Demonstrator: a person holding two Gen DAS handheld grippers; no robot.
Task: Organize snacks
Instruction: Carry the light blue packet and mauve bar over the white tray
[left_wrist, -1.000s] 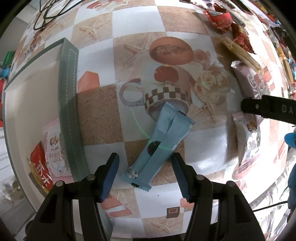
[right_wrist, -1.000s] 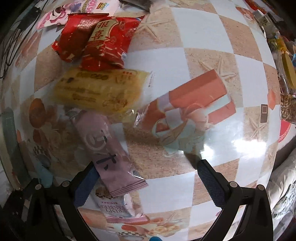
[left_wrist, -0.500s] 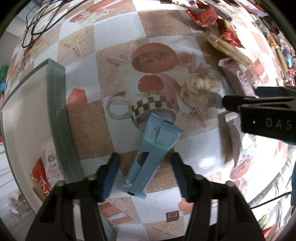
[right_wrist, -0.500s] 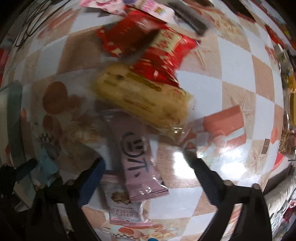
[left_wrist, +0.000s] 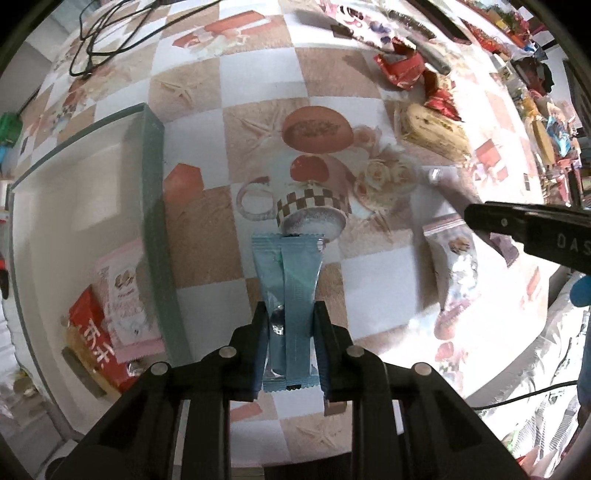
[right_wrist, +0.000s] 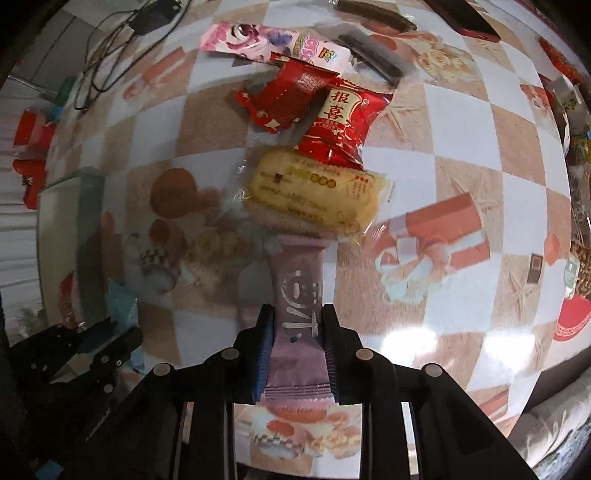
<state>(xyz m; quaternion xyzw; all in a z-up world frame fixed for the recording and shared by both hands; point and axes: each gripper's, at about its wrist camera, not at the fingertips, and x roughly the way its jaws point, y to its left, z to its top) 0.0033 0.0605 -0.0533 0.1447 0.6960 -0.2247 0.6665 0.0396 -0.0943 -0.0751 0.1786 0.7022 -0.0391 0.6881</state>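
Observation:
My left gripper (left_wrist: 290, 332) is shut on a long light-blue snack packet (left_wrist: 288, 280), held just above the checked tablecloth, right of the green-rimmed white box (left_wrist: 153, 206). The box holds a pink packet (left_wrist: 125, 295) and a red packet (left_wrist: 96, 347). My right gripper (right_wrist: 297, 332) is shut on a mauve snack packet (right_wrist: 299, 291), which points at a yellow cake packet (right_wrist: 314, 192). The right gripper's arm shows at the right edge of the left wrist view (left_wrist: 532, 232), above a clear pink-topped packet (left_wrist: 456, 266).
Two red packets (right_wrist: 321, 110) and a pink strip packet (right_wrist: 273, 46) lie beyond the yellow cake packet. Black cables (left_wrist: 107, 37) lie at the far left. More snacks crowd the table's right edge (right_wrist: 580, 258). The left gripper shows at lower left in the right wrist view (right_wrist: 92, 350).
Both grippers have closed: the left on the light-blue packet, the right on the mauve packet. Both packets now sit straight between the fingers and appear lifted.

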